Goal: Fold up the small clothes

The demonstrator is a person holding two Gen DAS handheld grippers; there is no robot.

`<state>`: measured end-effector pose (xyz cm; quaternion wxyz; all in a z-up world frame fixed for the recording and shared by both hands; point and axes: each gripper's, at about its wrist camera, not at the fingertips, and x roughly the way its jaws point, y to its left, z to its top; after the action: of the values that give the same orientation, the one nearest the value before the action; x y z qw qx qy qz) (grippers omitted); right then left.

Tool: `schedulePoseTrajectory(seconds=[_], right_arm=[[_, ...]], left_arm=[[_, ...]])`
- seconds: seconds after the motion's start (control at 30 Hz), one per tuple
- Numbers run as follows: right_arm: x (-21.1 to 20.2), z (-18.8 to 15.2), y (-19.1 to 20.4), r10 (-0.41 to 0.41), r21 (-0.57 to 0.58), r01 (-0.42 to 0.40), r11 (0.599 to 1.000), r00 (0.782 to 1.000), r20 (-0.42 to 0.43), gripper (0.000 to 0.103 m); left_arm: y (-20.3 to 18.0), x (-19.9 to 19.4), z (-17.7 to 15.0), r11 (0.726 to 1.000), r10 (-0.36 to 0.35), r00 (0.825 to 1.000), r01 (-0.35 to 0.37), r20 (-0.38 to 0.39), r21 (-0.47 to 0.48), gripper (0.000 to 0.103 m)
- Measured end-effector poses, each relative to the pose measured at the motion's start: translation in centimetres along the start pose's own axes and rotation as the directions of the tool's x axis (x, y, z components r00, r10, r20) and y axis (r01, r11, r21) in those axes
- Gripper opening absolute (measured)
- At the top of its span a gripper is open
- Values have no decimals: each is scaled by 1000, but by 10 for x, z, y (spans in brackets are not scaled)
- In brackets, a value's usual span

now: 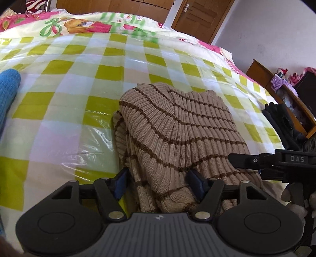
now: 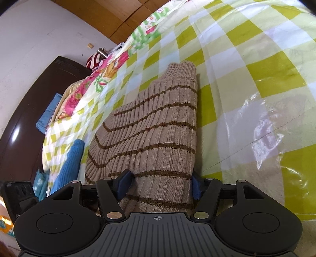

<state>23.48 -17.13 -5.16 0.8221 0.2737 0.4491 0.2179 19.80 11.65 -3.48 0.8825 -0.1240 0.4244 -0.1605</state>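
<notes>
A tan ribbed sweater [image 1: 177, 126] with thin brown stripes lies folded on the bed's green-checked plastic sheet [image 1: 79, 83]. My left gripper [image 1: 158, 182] straddles its near edge. The blue pads stand apart with the knit between them, and the left pad sits just clear of the fabric. My right gripper [image 2: 160, 184] straddles the sweater [image 2: 154, 126] from another side, its pads at the fabric's flanks without pinching it. The collar end points away in the right wrist view. The right gripper's black fingers [image 1: 256, 160] also show at the right of the left wrist view.
A blue knit garment [image 2: 69, 164] lies left of the sweater, also seen at the left edge [image 1: 7, 93]. A floral quilt [image 1: 88, 25] covers the bed's far end. A wooden shelf [image 1: 286, 94] and a door [image 1: 197, 15] stand beyond the bed. A dark headboard [image 2: 29, 118] runs along the side.
</notes>
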Motion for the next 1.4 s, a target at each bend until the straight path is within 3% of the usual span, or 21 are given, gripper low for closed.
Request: schedulePoseTrajectory(seconds=[0.1,0.27,0.47,0.73,0.83,0.9,1.03,1.17,1.4], right_arm=[[-4,-1,6,-26,-21,26,999,1000,0,38],[-22,0,16,-3,-25,4,1000,1000,18,30],[-25,3,24,-24,-62,27,998,999,39,29],[15,24,34,-64,-84,69,994,996,58,29],[23,28,50,-87,-146,97,985,994,69,29],[23,28,56,-128,-178,138,974,989,68,37],[5,23,57,-164,-178,178,968,982,91,38],[-25,9,68,-209,-222,244,944,963,171,38],[-40,-25,89,-151,-316,186,930,980,133,38]], left_arm=[[-8,-8,-3,1000,-1,1000,1,28,19,53],[-11,-22,0,999,-32,998,32,59,5,41],[-16,-21,4,999,-17,997,14,73,35,40],[7,-2,27,996,86,991,-89,102,25,41],[9,-5,29,991,124,986,-129,113,36,44],[4,-9,27,985,155,982,-161,105,55,49],[-8,-18,22,970,217,971,-226,104,88,51],[-21,-27,18,951,273,954,-287,120,115,51],[-35,-41,6,945,285,949,-302,133,129,51]])
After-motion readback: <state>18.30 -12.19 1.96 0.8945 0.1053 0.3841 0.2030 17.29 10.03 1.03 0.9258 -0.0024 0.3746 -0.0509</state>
